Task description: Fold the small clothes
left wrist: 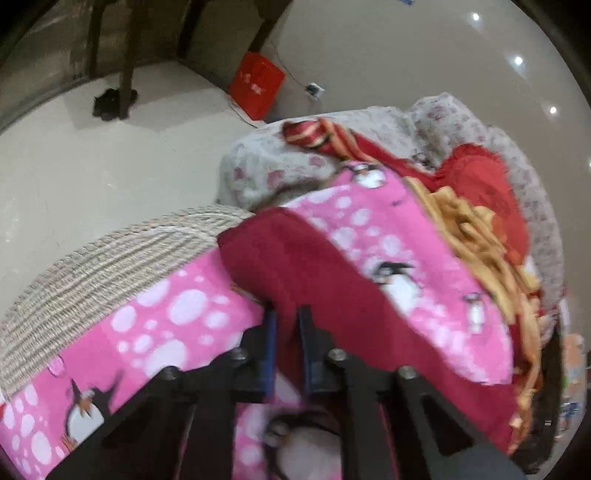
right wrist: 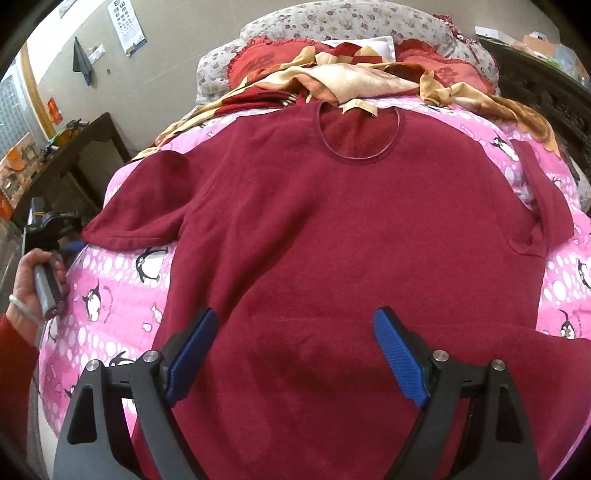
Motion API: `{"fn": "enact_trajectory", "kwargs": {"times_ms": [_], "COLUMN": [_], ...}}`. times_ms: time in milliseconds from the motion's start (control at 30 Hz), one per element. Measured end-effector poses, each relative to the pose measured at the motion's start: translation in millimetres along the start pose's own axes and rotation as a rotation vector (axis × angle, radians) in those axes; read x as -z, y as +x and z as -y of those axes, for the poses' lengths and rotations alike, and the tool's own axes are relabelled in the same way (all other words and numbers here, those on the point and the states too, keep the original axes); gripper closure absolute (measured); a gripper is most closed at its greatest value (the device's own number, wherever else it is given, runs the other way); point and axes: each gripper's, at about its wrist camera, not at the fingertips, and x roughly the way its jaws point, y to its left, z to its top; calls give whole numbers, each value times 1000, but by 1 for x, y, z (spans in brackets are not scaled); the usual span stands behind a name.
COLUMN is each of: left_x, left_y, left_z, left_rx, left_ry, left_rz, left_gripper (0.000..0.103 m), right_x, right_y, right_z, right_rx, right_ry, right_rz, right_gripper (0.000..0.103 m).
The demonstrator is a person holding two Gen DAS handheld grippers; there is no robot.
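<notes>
A dark red short-sleeved shirt (right wrist: 332, 229) lies spread flat, front up, on a pink penguin-print blanket (right wrist: 122, 280), collar at the far end. My right gripper (right wrist: 295, 332) is open wide and empty, hovering over the shirt's lower middle. In the left wrist view my left gripper (left wrist: 286, 314) is nearly closed, its blue pads pinching the edge of the shirt's sleeve (left wrist: 295, 258) at the bed's left side. In the right wrist view the left gripper's body (right wrist: 48, 229) and the hand holding it show at the left edge, next to that sleeve.
A woven straw mat (left wrist: 92, 273) shows under the blanket's edge. A crumpled gold and red cloth (right wrist: 351, 81), red cushions and a floral quilt (right wrist: 332, 18) lie at the head of the bed. A dark wooden table (right wrist: 74, 155) stands left; a red bag (left wrist: 256, 85) is on the floor.
</notes>
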Motion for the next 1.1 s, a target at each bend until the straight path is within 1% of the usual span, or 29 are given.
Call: {"fn": "enact_trajectory", "kwargs": {"times_ms": [33, 67, 133, 200, 233, 267, 333, 400, 433, 500, 533, 567, 600, 667, 733, 767, 833, 867, 900, 933, 967, 1000, 1033, 1100], "left_x": [1, 6, 18, 41, 52, 70, 95, 132, 148, 188, 207, 231, 248, 283, 299, 306, 306, 297, 290, 279, 260, 248, 230, 203], "left_y": [-7, -22, -45, -74, -83, -94, -103, -105, -102, -91, -82, -68, -57, -34, -13, -10, -18, -29, -39, -45, -59, -69, -81, -92], "left_z": [6, 22, 52, 92, 108, 134, 168, 207, 222, 252, 263, 277, 286, 301, 304, 299, 286, 278, 272, 266, 254, 243, 227, 202], "left_rx": [33, 67, 104, 196, 234, 273, 339, 406, 422, 440, 450, 462, 460, 431, 391, 366, 366, 362, 354, 343, 330, 316, 280, 199], "left_ry": [8, 57, 151, 251, 288, 350, 431, 521, 556, 621, 644, 667, 685, 731, 742, 737, 718, 718, 723, 724, 718, 711, 706, 709], "left_rz": [17, 48, 93, 126, 128, 127, 108, 53, 31, -23, -63, -127, -171, -226, -269, -290, -286, -253, -232, -207, -152, -103, -29, 61], "left_gripper": [94, 94, 94, 98, 98, 98, 98, 98, 98, 98, 98, 98, 98, 98, 98, 98, 97, 89, 69, 56, 31, 23, 22, 20], "right_x": [-1, -2, -7, -13, -16, -20, -27, -33, -36, -40, -43, -44, -45, -46, -45, -45, -42, -40, -39, -39, -40, -42, -45, -57], "right_y": [-1, -4, -9, -15, -18, -22, -30, -39, -44, -52, -54, -57, -59, -62, -63, -63, -66, -69, -69, -68, -66, -62, -59, -49], "right_z": [2, 4, 11, 21, 27, 34, 45, 59, 67, 81, 87, 96, 102, 116, 124, 126, 126, 124, 122, 118, 112, 106, 96, 69], "right_rx": [-4, -7, -7, -5, -3, -1, 7, 30, 38, 52, 62, 75, 85, 96, 109, 111, 95, 84, 78, 71, 52, 22, -20, -104], "right_ry": [1, 4, 17, 40, 53, 66, 82, 101, 114, 140, 151, 167, 180, 209, 225, 228, 222, 209, 197, 184, 175, 169, 163, 135], "right_rz": [2, 10, 33, 53, 60, 70, 98, 124, 136, 157, 162, 167, 168, 166, 156, 150, 153, 162, 168, 172, 169, 161, 152, 141], "right_gripper": [7, 7, 7, 7, 7, 7, 7, 7, 7, 7, 7, 7, 7, 6, 6, 7, 7, 7, 6, 7, 7, 7, 7, 7]}}
